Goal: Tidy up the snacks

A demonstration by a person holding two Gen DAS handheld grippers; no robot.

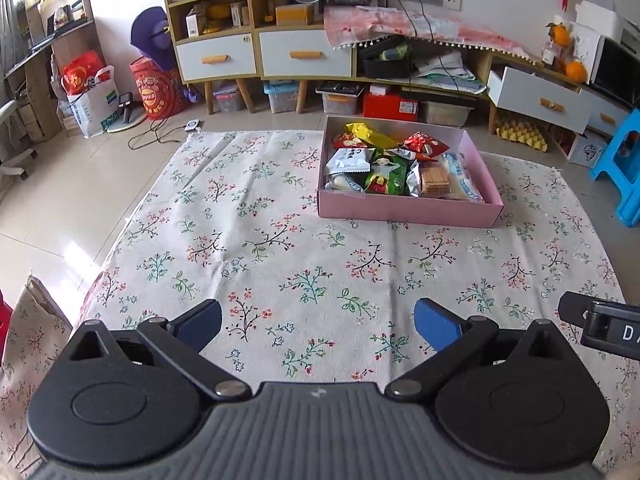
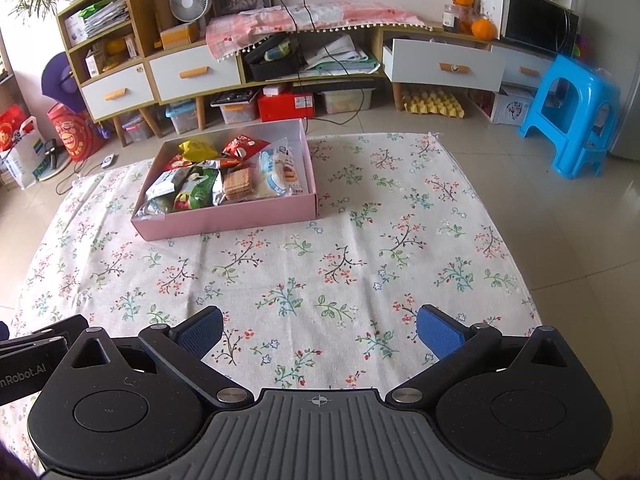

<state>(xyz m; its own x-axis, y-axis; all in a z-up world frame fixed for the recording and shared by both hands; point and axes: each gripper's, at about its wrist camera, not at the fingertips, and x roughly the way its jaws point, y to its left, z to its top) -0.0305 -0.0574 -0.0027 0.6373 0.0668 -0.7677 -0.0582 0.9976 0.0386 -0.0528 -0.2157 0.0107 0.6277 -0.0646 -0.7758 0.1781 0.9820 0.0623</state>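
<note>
A pink box (image 1: 404, 210) (image 2: 224, 218) stands on the far part of a floral cloth (image 1: 280, 248) (image 2: 360, 248). It holds several snack packets: a green one (image 1: 386, 174) (image 2: 198, 190), a red one (image 1: 426, 144) (image 2: 242, 146), a yellow one (image 1: 368, 130) (image 2: 196, 148), crackers (image 1: 434, 178) (image 2: 238, 184) and white packs (image 1: 348, 160) (image 2: 280, 170). My left gripper (image 1: 318, 326) is open and empty, well short of the box. My right gripper (image 2: 320, 330) is open and empty, also well short of it.
The cloth lies on a tiled floor. Behind the box stand wooden cabinets with white drawers (image 1: 304, 58) (image 2: 444, 66), one pulled open. A blue plastic stool (image 2: 572, 116) (image 1: 618, 164) stands at the right. Storage bins and bags line the wall.
</note>
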